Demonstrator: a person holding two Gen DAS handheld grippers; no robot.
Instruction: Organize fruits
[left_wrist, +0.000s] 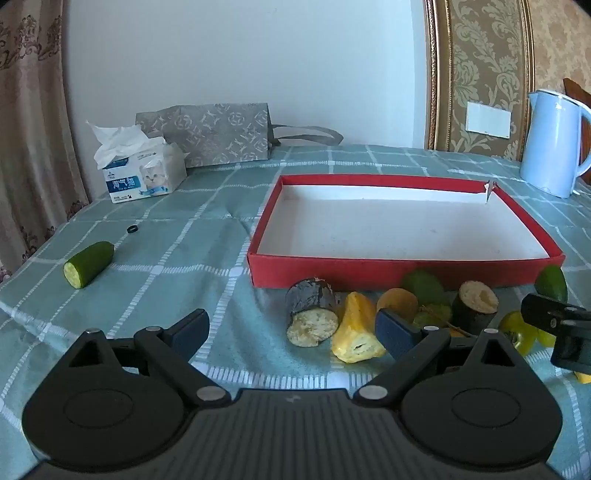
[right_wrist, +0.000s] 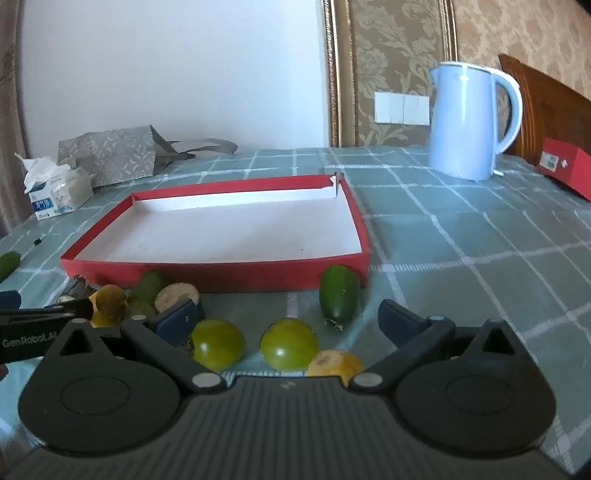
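A shallow red box (left_wrist: 388, 275) (right_wrist: 221, 273) with a bare white floor lies on the checked cloth. Cut produce lies along its near wall: two dark-skinned chunks (left_wrist: 312, 314) (left_wrist: 476, 304), a yellow piece (left_wrist: 356, 330), a brownish-yellow piece (left_wrist: 398, 302) and green leaves (left_wrist: 424, 286). My left gripper (left_wrist: 291, 330) hovers open just before them, nothing between its fingers. My right gripper (right_wrist: 291, 319) is open above two green tomatoes (right_wrist: 218, 343) (right_wrist: 290, 343), a yellow piece (right_wrist: 336, 363) and a cucumber end (right_wrist: 339, 291). Another cucumber piece (left_wrist: 88, 264) lies far left.
A tissue box (left_wrist: 142, 173), a grey paper bag (left_wrist: 210, 134) and a small black ring (left_wrist: 132, 229) are at the back left. A pale blue kettle (right_wrist: 469, 118) stands back right, beside a red box (right_wrist: 565, 171) and a wooden chair back (right_wrist: 543, 99).
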